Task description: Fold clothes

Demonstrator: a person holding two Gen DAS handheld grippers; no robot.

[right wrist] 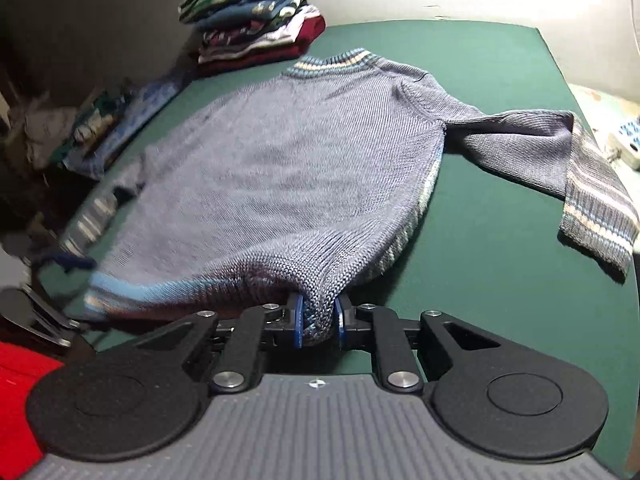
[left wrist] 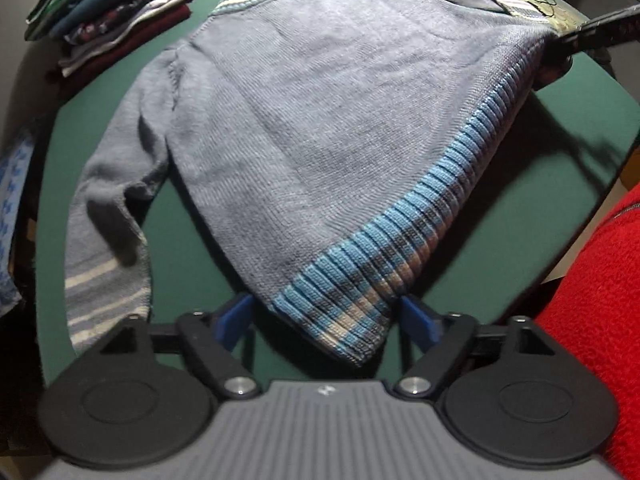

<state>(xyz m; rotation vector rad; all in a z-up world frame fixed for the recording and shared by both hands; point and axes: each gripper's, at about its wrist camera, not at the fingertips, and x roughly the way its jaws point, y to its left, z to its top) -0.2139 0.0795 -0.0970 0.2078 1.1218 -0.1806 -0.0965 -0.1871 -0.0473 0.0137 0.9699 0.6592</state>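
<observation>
Sweater: grey-blue knit (right wrist: 280,176), spread on my green table (right wrist: 480,240), collar at the far end, ribbed blue-and-cream hem toward me.
Hem: lifted off the table at the near edge; one corner of it (left wrist: 340,320) hangs between my left fingers, the other is bunched in my right tongs.
Sleeves: one (right wrist: 560,168) lies out flat to the right with its striped cuff near the table edge; the other (left wrist: 108,224) trails down the left side, cuff striped in cream.
Right tongs (right wrist: 318,322): narrow, blue pads pinched on a fold of the hem.
Left tongs (left wrist: 326,320): wide, blue fingers (left wrist: 234,318) apart on either side of the hem corner; I cannot tell whether they touch it.
Stack: folded clothes (right wrist: 256,20) piled at the far left corner of the table, just beyond the collar.
Pile: loose clothes (right wrist: 104,128) off the table's left side.
Red cloth: a red fleece (left wrist: 592,300) at my right in the left view.
</observation>
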